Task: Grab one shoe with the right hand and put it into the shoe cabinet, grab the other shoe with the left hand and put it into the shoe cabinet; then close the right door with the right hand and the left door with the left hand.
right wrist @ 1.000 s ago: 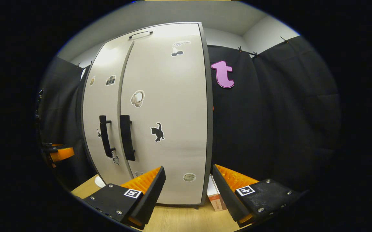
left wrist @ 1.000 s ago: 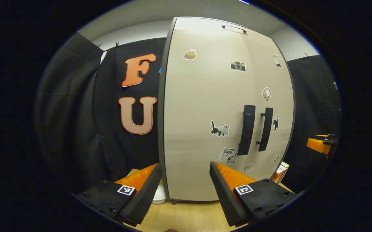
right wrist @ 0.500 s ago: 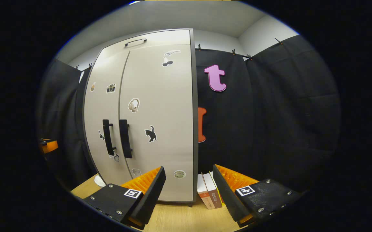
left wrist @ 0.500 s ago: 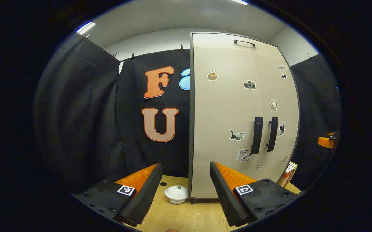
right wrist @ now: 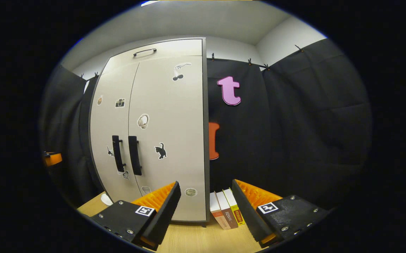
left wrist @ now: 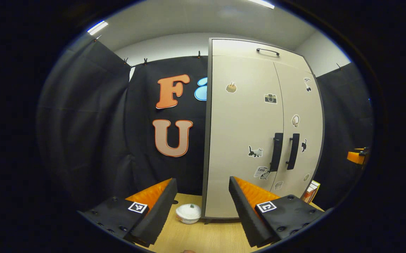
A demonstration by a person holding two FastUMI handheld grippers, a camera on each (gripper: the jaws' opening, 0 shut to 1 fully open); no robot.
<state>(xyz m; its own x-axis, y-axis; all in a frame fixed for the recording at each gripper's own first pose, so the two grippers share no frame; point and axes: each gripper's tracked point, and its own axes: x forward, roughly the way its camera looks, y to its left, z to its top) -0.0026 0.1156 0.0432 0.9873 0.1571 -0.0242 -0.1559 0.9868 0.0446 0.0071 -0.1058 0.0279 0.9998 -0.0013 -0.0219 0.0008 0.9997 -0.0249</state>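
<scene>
Both doors of the tall beige sticker-dotted shoe cabinet [left wrist: 259, 133] on the wooden worktop [left wrist: 203, 235] look shut, so the shoes are presumably inside. Your left tongs [left wrist: 200, 196] and right tongs [right wrist: 205, 198] hang released and empty in front of the cabinet, likely because nothing remains to grab.

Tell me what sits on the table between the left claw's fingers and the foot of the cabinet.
In the left gripper view, a small white lidded bowl sits on the wooden table, between the left claw and the cabinet.

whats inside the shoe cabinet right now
Cannot be seen: both doors of the shoe cabinet are shut, their handles side by side, covering the inside. No shoes in view outside it.
</scene>
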